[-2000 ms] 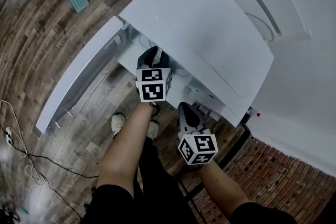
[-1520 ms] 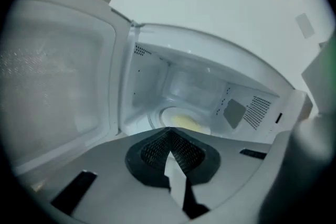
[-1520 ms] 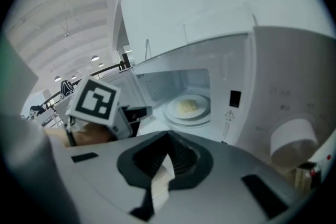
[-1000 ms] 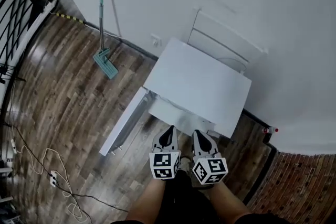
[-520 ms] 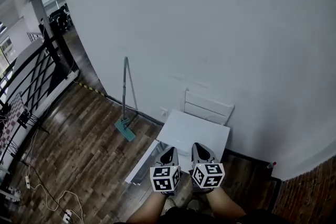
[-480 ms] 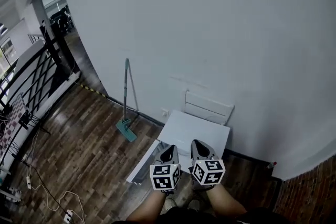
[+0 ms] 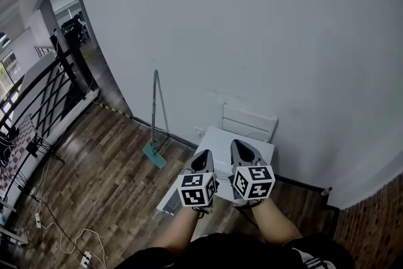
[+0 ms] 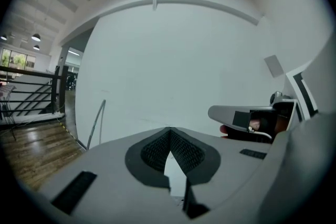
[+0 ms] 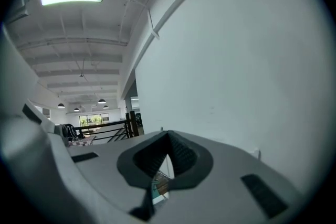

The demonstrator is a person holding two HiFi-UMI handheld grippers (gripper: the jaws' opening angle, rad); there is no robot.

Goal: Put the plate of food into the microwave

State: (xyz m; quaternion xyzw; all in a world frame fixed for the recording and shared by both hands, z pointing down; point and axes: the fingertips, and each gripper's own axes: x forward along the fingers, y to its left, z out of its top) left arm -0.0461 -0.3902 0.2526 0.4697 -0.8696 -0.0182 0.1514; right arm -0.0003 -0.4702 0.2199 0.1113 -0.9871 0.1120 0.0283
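While the person holds both tools side by side above a white unit [image 7: 220,140] set low against the wall [image 7: 264,34], the left gripper [image 7: 201,158] and the right gripper [image 7: 240,148] each have their jaws pressed together with nothing between them. The grippers cover much of the unit and its inside is hidden, so the plate of food cannot be made out. A mop [image 7: 155,126] leans on the wall nearby.

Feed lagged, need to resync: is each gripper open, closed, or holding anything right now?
Left gripper: closed, jaw tips together, holding nothing.
Right gripper: closed, jaw tips together, holding nothing.
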